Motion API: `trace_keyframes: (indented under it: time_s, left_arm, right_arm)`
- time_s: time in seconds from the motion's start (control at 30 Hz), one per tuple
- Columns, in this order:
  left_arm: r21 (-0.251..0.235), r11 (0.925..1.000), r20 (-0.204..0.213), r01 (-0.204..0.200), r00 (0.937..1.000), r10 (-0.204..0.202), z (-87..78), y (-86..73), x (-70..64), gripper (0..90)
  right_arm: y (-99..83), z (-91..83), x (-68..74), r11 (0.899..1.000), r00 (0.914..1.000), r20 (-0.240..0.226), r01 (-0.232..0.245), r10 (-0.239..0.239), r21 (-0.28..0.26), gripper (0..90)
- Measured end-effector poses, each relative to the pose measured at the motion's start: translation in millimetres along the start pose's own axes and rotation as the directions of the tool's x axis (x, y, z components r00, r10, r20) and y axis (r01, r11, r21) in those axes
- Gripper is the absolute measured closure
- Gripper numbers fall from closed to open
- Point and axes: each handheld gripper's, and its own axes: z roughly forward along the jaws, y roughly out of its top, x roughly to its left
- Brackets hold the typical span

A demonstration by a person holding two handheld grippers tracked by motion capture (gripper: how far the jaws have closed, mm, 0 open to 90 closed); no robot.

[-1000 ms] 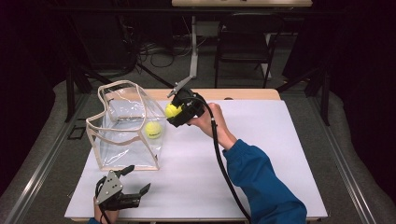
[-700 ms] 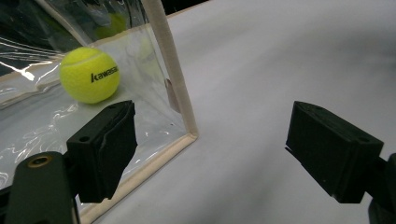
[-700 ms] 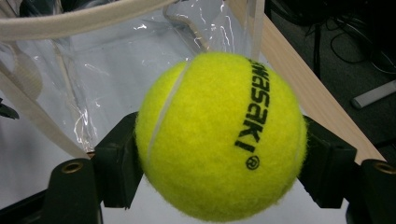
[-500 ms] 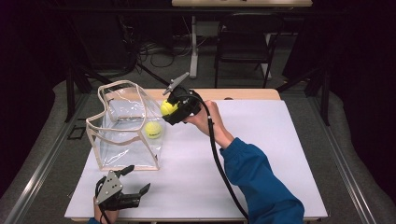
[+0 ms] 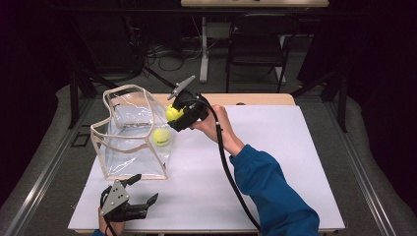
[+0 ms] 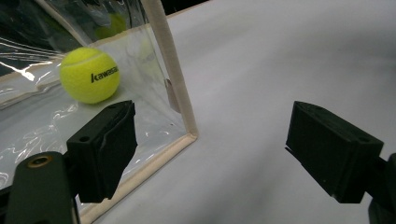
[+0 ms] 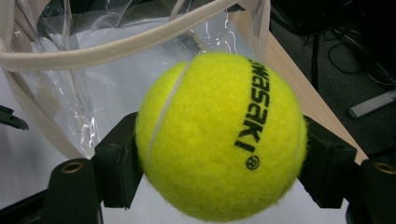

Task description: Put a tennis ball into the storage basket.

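my right tool (image 5: 173, 114) has its two black jaws clamped on a yellow tennis ball (image 5: 172, 113), one jaw on each side of it. in the right gripper view the held tennis ball (image 7: 222, 135) sits squarely between the jaws, with black lettering running up its face and a pale seam curving down its left side. i have it raised off the bench (image 5: 295, 162), just beside the upper right edge of the clear bag (image 5: 129, 132), near the bag's cream-trimmed rim. in the right gripper view that cream rim (image 7: 107, 49) arcs across just behind the ball, with crinkled clear plastic beneath it.

a second tennis ball (image 5: 161, 137) lies inside the bag, on its floor close to the right wall. in the left gripper view that second ball (image 6: 89, 74) rests behind the clear side panel, its black lettering facing me, just past the bag's near corner trim (image 6: 173, 79).

my left tool (image 5: 129, 200) is low at the near left of the bench, in front of the bag and well apart from the right one. its jaws stand wide apart with nothing between them; in the left gripper view one jaw lies over the bag's lower edge and the other over bare white bench. whether the jaw touches the bag i cannot tell.
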Motion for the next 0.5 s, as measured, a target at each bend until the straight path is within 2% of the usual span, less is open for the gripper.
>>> trace_keyframes:
  time_s: [0.5]
  left_arm:
    - [0.001,1.0,-0.002,-0.003,1.0,0.003,-0.3,0.1,0.3,16.1]
  right_arm:
    - [7.5,-1.5,3.1,1.0,1.0,-0.006,0.004,-0.004,-0.029,25.7]
